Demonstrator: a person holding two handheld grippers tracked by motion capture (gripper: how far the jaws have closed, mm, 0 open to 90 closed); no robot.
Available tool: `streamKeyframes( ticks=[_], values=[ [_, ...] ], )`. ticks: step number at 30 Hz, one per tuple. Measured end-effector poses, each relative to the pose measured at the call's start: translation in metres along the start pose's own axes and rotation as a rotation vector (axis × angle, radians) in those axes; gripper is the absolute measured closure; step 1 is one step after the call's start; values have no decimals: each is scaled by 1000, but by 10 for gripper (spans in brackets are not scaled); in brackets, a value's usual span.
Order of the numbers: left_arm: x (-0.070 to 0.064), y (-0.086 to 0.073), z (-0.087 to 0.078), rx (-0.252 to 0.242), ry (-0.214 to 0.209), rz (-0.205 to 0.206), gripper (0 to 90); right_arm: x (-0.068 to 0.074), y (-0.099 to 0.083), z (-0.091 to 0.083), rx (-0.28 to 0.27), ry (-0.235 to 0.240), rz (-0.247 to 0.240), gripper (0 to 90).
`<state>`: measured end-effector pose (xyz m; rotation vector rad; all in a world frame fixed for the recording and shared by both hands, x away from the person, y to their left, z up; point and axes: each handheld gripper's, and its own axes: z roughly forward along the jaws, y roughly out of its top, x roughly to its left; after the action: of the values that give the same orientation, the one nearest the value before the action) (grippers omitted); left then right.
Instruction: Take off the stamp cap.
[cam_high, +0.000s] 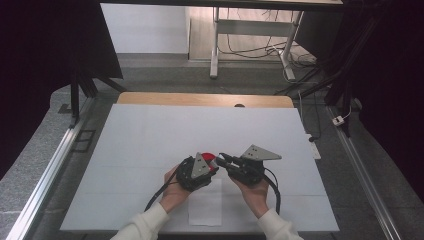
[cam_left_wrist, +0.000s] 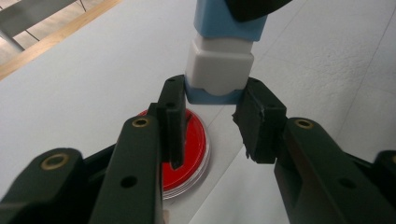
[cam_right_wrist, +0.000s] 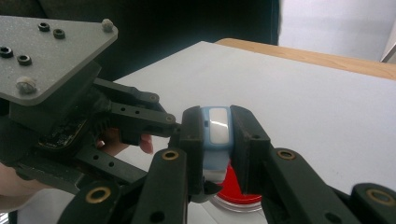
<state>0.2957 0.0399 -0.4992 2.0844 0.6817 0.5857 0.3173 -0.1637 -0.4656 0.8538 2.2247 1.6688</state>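
Closest to my lens, the right gripper (cam_right_wrist: 217, 140) has its black jaws clamped on the blue-and-white block (cam_right_wrist: 215, 135), one jaw on each side. From the other end my left gripper (cam_left_wrist: 212, 109) meets the same block (cam_left_wrist: 219, 60) — its jaws sit at the lower blue edge, though I cannot tell whether they press it. Just beneath lies a red disc (cam_left_wrist: 189, 144) on the white table (cam_high: 150, 130), near its front middle, between both hands.
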Motion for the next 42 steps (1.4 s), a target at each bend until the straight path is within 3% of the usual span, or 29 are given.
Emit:
streamKeyframes(
  ticks=[14,25,34,42],
  values=[
    [-3,-1,1,9,19,40,652,0,-1,1,3,-8,6,753],
    [-3,-5,2,3,5,26,655,3,-3,1,7,-27,8,754],
    [-4,-6,3,14,18,64,658,4,-3,2,25,-35,-4,754],
    [-1,-7,3,-8,-8,17,657,4,-3,2,12,-39,-4,753]
  ],
)
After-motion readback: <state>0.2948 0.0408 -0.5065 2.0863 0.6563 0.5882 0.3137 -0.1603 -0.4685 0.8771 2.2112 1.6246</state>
